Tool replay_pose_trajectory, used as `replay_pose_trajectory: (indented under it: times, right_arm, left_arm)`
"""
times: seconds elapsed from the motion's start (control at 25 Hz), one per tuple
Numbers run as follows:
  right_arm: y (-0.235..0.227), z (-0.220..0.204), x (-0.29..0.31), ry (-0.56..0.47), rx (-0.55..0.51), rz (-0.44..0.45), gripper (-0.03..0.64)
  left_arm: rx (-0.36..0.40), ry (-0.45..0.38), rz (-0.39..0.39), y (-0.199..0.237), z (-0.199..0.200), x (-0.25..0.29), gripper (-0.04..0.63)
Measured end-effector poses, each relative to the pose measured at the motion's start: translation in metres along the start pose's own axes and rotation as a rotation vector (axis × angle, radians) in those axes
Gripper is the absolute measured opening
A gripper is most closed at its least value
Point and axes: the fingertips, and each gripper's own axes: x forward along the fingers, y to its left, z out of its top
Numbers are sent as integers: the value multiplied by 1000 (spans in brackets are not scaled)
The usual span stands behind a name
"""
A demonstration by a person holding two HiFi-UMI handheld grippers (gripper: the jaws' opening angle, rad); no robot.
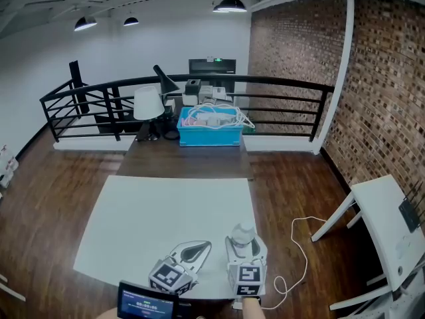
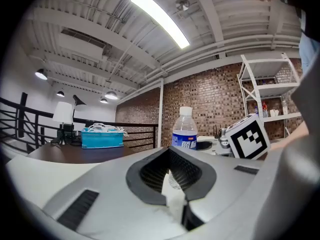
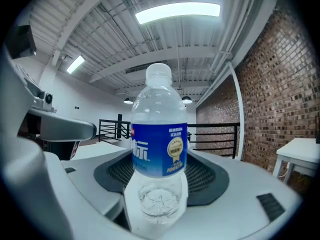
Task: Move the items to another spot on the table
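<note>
Blue bin (image 1: 210, 135), lamp (image 1: 147, 103) far end (bottle (image 3: 159, 149) in right fingers (image 3: 210, 179)).

The head view looks forward and steeply down over the white table (image 1: 133, 231), far enough back to take in the railing (image 1: 199, 82) and blue box (image 1: 210, 135) at upper centre. The left gripper (image 1: 192, 251) view sits low, close to the tabletop, facing across it – the blue box (image 2: 102, 138) at left, the bottle (image 2: 184, 129) at centre. The right gripper (image 1: 246, 241) view sits right behind the bottle (image 3: 159, 139), tilted up toward the ceiling. All three views share the bottle (image 1: 244, 234) and the brick wall (image 1: 299, 65).
</note>
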Motion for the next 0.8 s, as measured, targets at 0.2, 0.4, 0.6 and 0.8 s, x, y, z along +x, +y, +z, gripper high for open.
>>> replay_pose_trajectory:
  times: [0.2, 0.4, 0.6, 0.8]
  right_arm:
    - [10, 38, -9, -43, -43, 16, 287]
    - [18, 57, -10, -65, -71, 25, 287]
    - [39, 61, -9, -56, -80, 61, 287]
    - [68, 68, -3, -54, -72, 102, 287]
  left_arm:
    - [-1, -29, 18, 2, 13, -9, 18]
    - [0, -54, 36, 8, 22, -17, 18]
    - [-9, -60, 59, 16, 25, -31, 18]
    - [-9, -66, 99, 35, 27, -51, 18]
